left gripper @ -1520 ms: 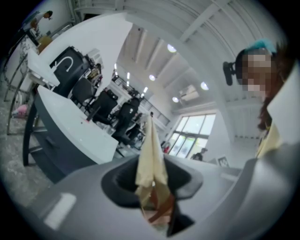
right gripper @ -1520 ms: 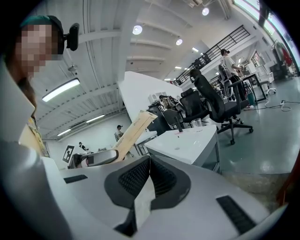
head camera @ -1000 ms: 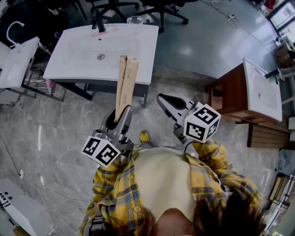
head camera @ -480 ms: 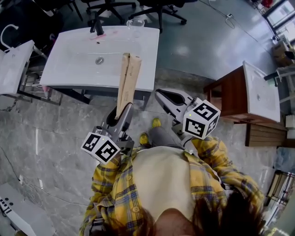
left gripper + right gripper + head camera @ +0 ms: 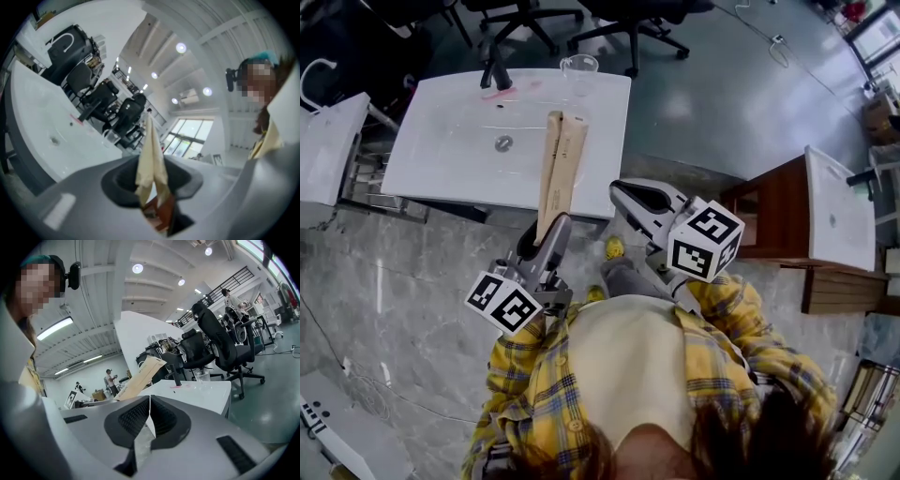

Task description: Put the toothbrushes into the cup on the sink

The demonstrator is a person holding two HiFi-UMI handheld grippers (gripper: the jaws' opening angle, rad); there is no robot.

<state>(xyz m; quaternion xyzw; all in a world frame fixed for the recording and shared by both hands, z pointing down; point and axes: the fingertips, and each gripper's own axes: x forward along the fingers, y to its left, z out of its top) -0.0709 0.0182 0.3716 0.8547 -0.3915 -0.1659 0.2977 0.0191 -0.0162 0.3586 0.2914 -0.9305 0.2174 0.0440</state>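
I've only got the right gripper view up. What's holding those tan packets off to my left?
Observer: The left gripper is shut on two toothbrush packets, held side by side near their lower ends.
Operator: Are they near the sink yet?
Observer: In the head view their upper ends overlap the sink, beside its drain.
Operator: Anything further to my right?
Observer: A second white sink on a brown cabinet.
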